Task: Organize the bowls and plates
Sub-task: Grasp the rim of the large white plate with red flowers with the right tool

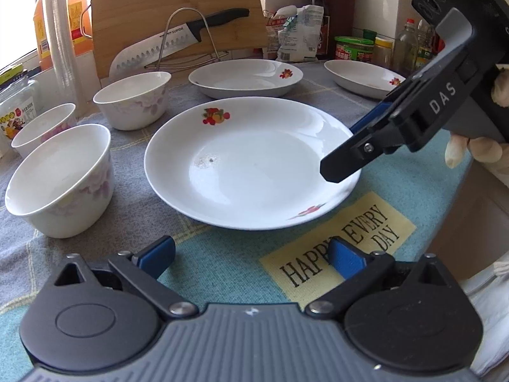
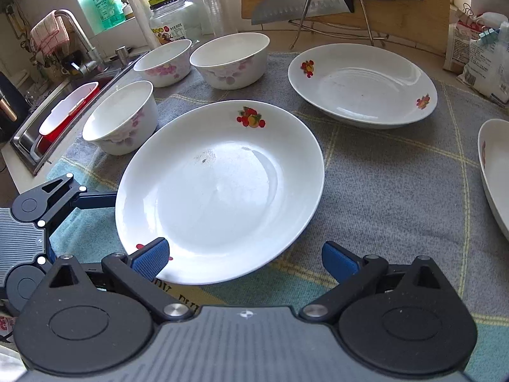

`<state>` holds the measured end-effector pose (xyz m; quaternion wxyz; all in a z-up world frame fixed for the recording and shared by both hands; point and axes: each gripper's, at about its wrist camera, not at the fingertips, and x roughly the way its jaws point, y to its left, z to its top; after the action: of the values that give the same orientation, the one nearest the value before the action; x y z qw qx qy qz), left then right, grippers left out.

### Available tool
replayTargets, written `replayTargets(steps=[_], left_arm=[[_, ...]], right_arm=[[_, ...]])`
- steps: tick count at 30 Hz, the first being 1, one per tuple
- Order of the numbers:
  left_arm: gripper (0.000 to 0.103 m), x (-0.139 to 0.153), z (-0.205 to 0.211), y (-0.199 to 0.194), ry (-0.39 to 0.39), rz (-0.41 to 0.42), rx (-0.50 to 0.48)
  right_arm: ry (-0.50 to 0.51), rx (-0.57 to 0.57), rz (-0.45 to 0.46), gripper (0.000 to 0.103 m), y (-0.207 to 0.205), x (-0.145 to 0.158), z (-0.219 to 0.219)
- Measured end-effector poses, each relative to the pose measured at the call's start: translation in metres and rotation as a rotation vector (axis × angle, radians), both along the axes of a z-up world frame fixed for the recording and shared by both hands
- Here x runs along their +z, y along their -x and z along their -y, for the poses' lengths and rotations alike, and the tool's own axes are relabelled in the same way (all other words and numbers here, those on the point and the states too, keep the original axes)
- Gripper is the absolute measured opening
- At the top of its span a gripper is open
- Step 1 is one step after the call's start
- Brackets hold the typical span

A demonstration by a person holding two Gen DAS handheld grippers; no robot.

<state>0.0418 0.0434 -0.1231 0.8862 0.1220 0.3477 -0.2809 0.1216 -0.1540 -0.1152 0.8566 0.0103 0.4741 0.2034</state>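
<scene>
A white plate with fruit prints lies on the cloth mat in front of both grippers, also centred in the right wrist view as the plate. My left gripper is open just short of its near rim, holding nothing. My right gripper comes in from the right, open, with one finger over the plate's right rim. In its own view the right gripper has its jaws wide apart at the plate's edge. Three white flowered bowls stand to the left. Two more plates lie behind.
A knife rests on a wire rack against a wooden cutting board at the back. Bottles and jars crowd the back right, and a stack of clear cups stands back left. A sink lies beyond the bowls.
</scene>
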Motion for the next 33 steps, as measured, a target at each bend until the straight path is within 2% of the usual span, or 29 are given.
replayTargets(steps=[9, 24, 33], left_arm=[[0.103, -0.004, 0.001, -0.008, 0.021, 0.026, -0.028], [0.103, -0.003, 0.003, -0.011, 0.014, 0.019, -0.017], [0.103, -0.003, 0.004, -0.015, 0.008, 0.013, -0.012]], right_arm=[[-0.023, 0.02, -0.045, 0.103, -0.006, -0.007, 0.0], [-0.065, 0.118, -0.056, 0.103, -0.067, -0.006, -0.001], [-0.086, 0.173, -0.073, 0.103, -0.088, -0.007, -0.005]])
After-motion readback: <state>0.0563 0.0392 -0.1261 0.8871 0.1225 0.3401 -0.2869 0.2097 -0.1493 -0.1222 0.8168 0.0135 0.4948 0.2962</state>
